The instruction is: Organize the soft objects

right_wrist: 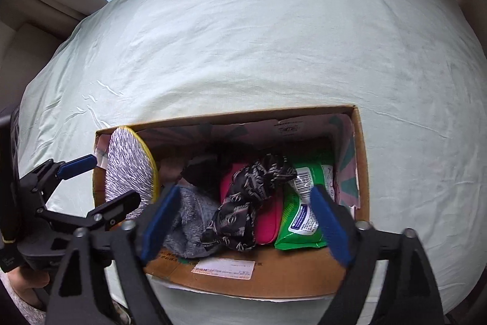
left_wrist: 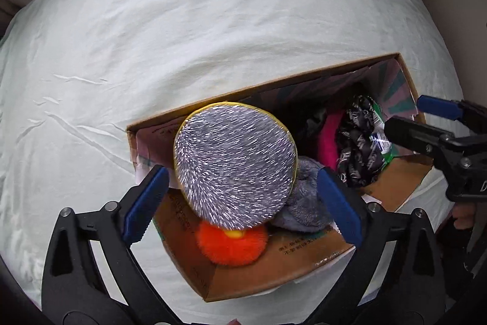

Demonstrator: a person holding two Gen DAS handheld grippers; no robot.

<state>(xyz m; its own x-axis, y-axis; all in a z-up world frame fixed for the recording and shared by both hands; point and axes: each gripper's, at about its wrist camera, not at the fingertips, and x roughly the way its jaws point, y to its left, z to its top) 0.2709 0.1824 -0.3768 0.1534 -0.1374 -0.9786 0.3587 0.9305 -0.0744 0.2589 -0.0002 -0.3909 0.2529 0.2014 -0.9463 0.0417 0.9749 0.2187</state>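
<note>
Both claws are wide open, holding nothing. The silver round toy [left_wrist: 234,163] sits between the left claw's [left_wrist: 242,197] fingers, in the box [left_wrist: 274,273]. The right claw [right_wrist: 243,221] hangs over the black cloth [right_wrist: 249,203].

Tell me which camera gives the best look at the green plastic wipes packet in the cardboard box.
The right wrist view: the green plastic wipes packet lies nearly whole, label up, at the cardboard box's right end. The left wrist view shows only a sliver behind the black patterned cloth.

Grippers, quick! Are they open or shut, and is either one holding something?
Left gripper: open, holding nothing; the silver disc sits between its fingers, untouched.
Right gripper: open, empty, above the cardboard box.
</note>
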